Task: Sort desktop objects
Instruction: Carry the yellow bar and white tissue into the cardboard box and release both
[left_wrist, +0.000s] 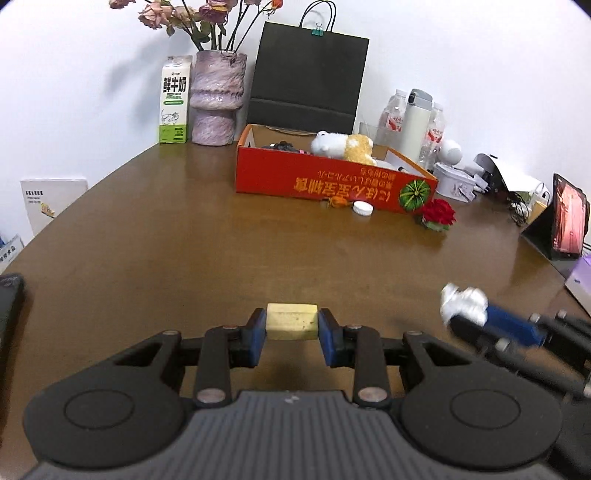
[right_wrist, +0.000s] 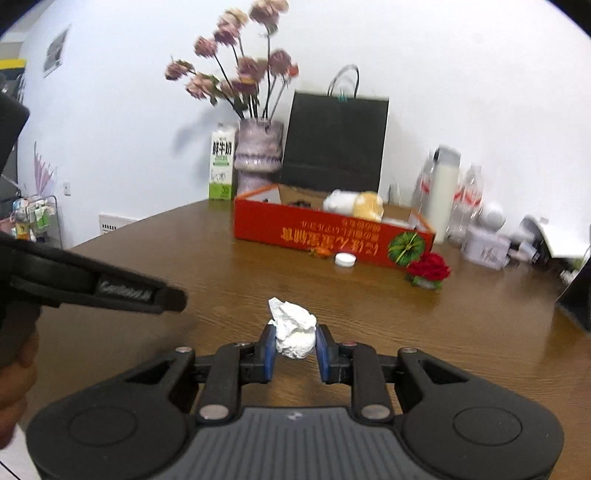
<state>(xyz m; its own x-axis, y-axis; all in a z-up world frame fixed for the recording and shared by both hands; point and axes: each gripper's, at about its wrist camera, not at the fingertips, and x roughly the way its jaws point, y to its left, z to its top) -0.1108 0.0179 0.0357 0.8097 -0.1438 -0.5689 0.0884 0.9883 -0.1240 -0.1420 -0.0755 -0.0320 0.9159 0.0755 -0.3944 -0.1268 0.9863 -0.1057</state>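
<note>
While the left fingers (left_wrist: 291, 326) clamp a yellow block (left_wrist: 292, 321), the right fingers (right_wrist: 295, 345) pinch crumpled tissue (right_wrist: 293, 330); carton (left_wrist: 174, 105) reads "鲜牛奶".

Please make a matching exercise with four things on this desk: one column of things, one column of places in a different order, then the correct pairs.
Things:
1. yellow block
2. crumpled tissue
3. white cap
4. milk carton

Places:
A. on the desk, in front of the red box
B. between the right tongs
C. beside the vase, by the wall
D. between the left tongs

Pairs: 1-D, 2-B, 3-A, 4-C
</note>
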